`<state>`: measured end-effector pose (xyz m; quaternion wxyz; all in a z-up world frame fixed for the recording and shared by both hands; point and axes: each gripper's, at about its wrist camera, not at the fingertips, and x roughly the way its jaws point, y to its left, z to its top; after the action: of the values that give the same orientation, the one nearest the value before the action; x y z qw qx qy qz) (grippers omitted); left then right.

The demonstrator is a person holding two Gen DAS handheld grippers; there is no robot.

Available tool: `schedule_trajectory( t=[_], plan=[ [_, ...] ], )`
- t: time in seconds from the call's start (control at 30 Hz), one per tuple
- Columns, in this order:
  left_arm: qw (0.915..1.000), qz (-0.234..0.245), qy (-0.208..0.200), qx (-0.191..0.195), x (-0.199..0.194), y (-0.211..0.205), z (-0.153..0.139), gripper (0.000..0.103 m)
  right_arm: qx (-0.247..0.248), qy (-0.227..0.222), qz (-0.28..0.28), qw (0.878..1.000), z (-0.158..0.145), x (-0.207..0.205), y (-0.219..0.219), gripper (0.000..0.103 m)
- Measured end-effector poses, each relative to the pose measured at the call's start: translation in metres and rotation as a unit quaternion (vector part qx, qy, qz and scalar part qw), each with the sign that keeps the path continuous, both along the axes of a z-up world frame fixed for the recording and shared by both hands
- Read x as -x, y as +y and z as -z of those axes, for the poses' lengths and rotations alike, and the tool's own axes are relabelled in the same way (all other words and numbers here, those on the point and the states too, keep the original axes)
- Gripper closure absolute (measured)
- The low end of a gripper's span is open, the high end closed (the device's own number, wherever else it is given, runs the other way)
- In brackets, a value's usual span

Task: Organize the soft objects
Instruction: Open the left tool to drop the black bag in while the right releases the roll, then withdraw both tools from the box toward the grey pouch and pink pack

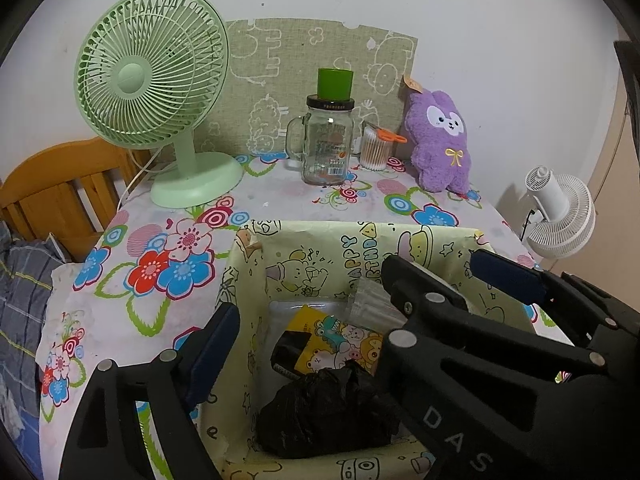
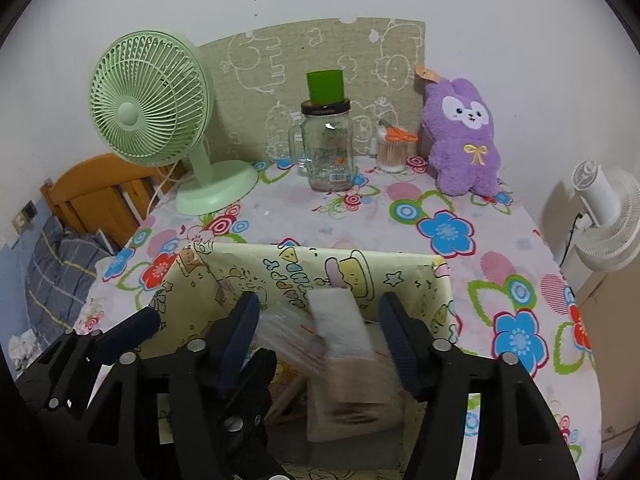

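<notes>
While both grippers are being held over the box point(image 2: 400, 266), a blurred tissue pack point(image 2: 340, 336) is being seen between the right gripper point(image 2: 320, 344)'s spread jaws, with gaps showing at both pads, so nothing is being gripped there. Whether the pack is resting on the contents below or is in mid-air cannot be told. In the left wrist view, the left gripper point(image 1: 360, 296) is being held wide open and empty above the box, one finger point(image 1: 212, 344) at the box's near left wall and the other across its right side. Inside the box, a crumpled black bag point(image 1: 328, 412) is lying nearest the camera, a yellow cartoon pack point(image 1: 340, 344) is lying just behind it, and a clear plastic pack point(image 1: 368, 300) is sitting further back, partly hidden by the right gripper's finger. The box is standing on a flowered tablecloth point(image 2: 448, 232). At the back of the table, well apart from the box, a purple plush point(image 2: 464, 140) is leaning upright against the wall. Beside it, a swab jar point(image 2: 392, 152) is being topped by orange scissors point(image 2: 400, 134), and a glass mug point(image 2: 328, 152) is carrying a green cup point(image 2: 325, 86) on its lid. A green fan point(image 2: 148, 100) is standing at the left.
</notes>
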<state>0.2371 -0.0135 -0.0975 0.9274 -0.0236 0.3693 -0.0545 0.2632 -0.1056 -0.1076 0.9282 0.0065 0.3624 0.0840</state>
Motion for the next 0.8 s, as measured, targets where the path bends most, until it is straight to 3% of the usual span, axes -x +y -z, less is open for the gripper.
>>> schedule_trajectory(
  t=[0.27,0.8],
  plan=[
    [0.9999,0.0,-0.014,-0.007,0.013,-0.004,-0.011,0.01,-0.003,-0.01,0.002,1.0,-0.011,0.012,-0.004,0.016],
    [0.9976,0.0,-0.066,-0.022,0.057,-0.012,-0.049,0.002,-0.011,-0.057,0.009,0.998,-0.051,0.064,-0.014,0.009]
  ],
)
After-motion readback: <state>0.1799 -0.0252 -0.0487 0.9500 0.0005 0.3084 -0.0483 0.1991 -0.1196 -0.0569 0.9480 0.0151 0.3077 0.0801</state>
